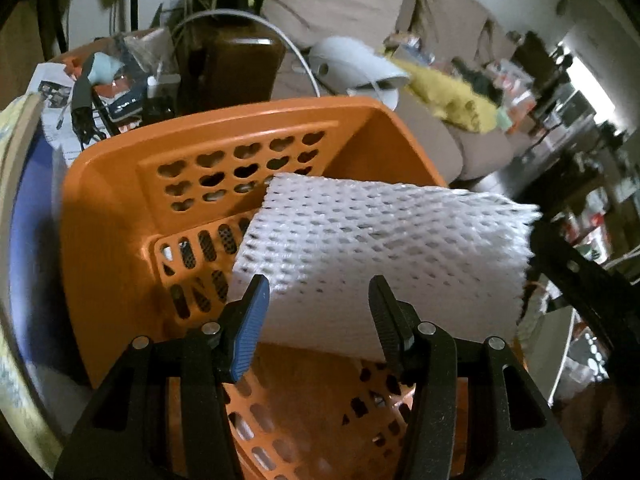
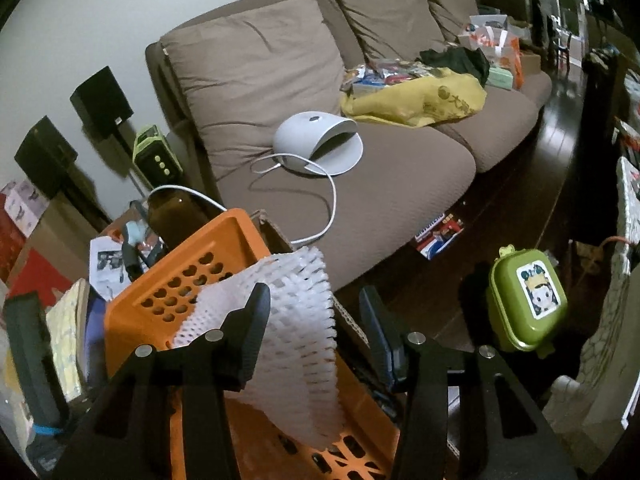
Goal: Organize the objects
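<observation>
An orange plastic basket with heart-shaped holes fills the left wrist view. A white foam net sleeve lies slanted in it, its right end sticking out over the rim. My left gripper hovers over the sleeve's near edge with its jaws apart, and the pads do not visibly press it. In the right wrist view the foam sleeve droops over the basket. My right gripper stands open around the sleeve, whose left side lies against the left finger.
A brown sofa holds a white domed device with a cable, and a yellow bag. A green lidded box sits on the dark floor. A brown bottle, papers and clutter crowd behind the basket.
</observation>
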The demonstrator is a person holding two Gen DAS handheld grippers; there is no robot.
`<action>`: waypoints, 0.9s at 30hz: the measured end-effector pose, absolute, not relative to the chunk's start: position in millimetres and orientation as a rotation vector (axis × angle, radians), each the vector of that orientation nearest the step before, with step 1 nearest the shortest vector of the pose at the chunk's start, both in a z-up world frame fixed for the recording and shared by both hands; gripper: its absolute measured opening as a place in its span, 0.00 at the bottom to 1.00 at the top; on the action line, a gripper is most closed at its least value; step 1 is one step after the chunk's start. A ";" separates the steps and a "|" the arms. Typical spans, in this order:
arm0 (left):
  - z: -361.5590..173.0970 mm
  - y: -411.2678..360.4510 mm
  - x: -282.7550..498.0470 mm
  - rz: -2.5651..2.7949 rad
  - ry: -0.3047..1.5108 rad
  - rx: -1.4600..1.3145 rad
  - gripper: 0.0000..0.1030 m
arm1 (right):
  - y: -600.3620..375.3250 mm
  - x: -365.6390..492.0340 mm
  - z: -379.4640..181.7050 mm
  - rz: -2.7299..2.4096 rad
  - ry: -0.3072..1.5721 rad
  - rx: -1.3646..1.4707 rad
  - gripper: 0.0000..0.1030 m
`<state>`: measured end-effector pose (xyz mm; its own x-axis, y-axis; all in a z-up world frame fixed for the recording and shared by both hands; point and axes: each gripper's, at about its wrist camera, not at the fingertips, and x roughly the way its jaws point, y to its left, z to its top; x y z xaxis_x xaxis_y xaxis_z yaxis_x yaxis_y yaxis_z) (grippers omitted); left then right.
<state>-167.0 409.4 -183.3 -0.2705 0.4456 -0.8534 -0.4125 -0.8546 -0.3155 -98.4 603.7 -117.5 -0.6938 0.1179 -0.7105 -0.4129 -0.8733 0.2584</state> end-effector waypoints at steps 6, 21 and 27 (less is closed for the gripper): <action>-214.1 430.9 -184.1 2.112 -0.024 -1.643 0.49 | 608.6 -96.6 -119.4 2.573 0.623 -1.048 0.47; -200.8 418.4 -177.9 2.230 0.000 -1.547 0.00 | 609.7 -96.7 -116.6 2.581 0.645 -1.033 0.47; -160.8 389.4 -178.8 2.347 -0.100 -1.426 0.00 | 610.7 -97.4 -116.6 2.576 0.646 -1.032 0.47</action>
<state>-178.8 389.4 -160.8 -0.4059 0.3636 -0.8385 -0.2911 -0.9211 -0.2584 -97.4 610.7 -116.6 -0.7005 0.1001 -0.7067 -0.4216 -0.8569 0.2966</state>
